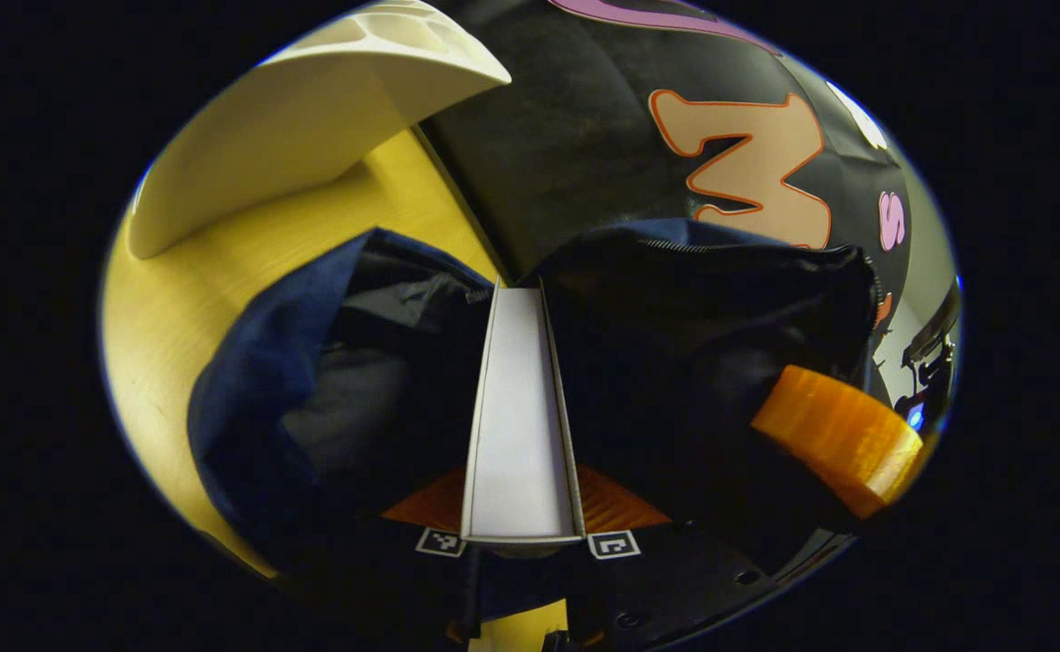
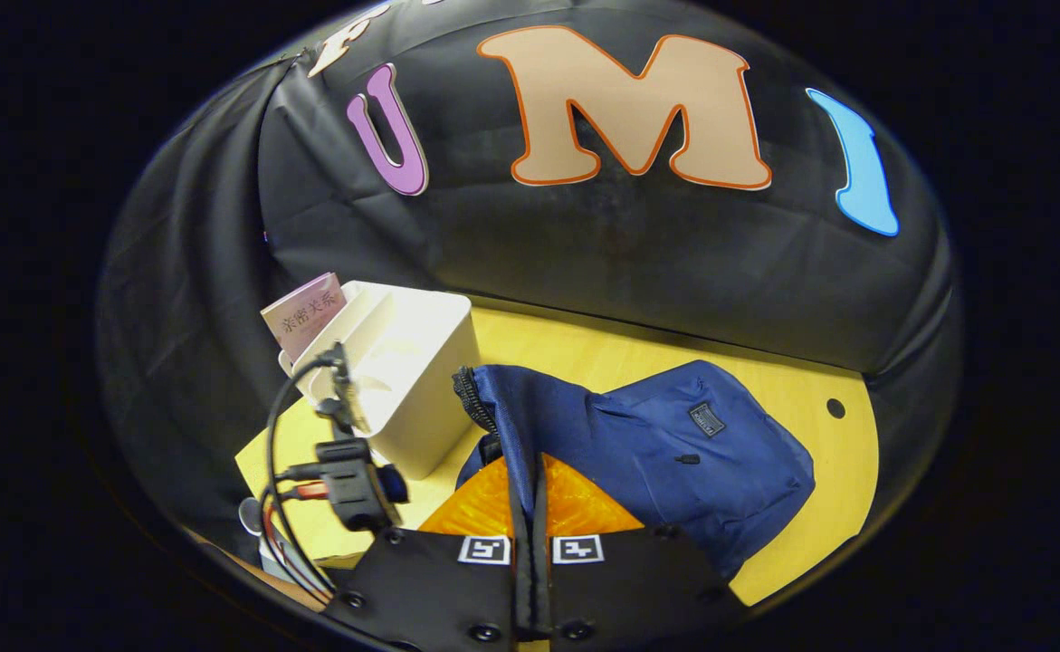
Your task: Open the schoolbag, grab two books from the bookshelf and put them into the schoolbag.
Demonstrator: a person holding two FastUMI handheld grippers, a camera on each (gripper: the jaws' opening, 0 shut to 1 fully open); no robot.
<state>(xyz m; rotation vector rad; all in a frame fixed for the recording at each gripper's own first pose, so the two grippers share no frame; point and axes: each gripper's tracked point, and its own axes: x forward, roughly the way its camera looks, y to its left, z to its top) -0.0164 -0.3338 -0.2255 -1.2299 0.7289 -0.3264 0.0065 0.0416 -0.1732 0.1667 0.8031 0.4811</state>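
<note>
Cloth schoolbag [image 2: 692,453], smooth plastic bookshelf [image 2: 412,380], wooden table [image 2: 819,471].

I see a yellow wooden tabletop [image 2: 765,380] with a round hole near its right edge; on it rest a blue fabric schoolbag [image 2: 674,453] and, just beside, a white plastic bookshelf box [image 2: 412,380]

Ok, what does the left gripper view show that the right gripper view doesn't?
The left gripper view looks straight into the open mouth of the schoolbag, with a book held edge-on in the left gripper and pointing inside. The right gripper view gives a second book standing in the bookshelf, the bag's outer side, and the right gripper pinching the bag's rim. Both share the schoolbag, the bookshelf and the table.
</note>
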